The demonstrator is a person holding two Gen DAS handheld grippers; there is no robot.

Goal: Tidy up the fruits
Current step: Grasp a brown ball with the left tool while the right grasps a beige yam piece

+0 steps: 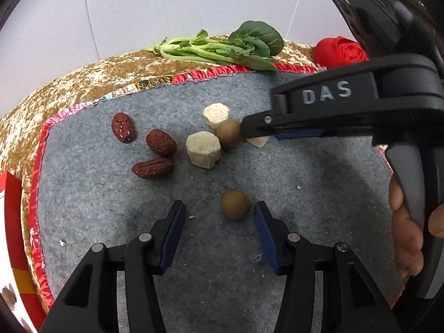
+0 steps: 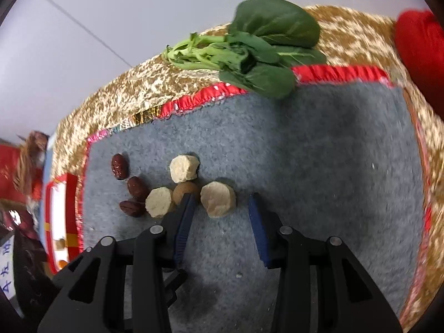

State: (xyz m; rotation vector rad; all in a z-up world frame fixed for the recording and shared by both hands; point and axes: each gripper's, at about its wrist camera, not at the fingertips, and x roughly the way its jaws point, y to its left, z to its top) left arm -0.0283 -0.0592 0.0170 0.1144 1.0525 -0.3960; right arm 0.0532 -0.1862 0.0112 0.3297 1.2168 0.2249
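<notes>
Sorting partly done: red dates (image 1: 151,145) grouped near mat's (image 1: 305,183) left edge; longans (image 1: 235,204) scattered. Both grippers, left gripper (image 1: 219,222) and right gripper (image 2: 220,211), released, empty.

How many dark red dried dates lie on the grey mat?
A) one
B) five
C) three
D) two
C: three dates lie in a loose cluster on the left part of the grey mat, next to the pale cakes.
</notes>
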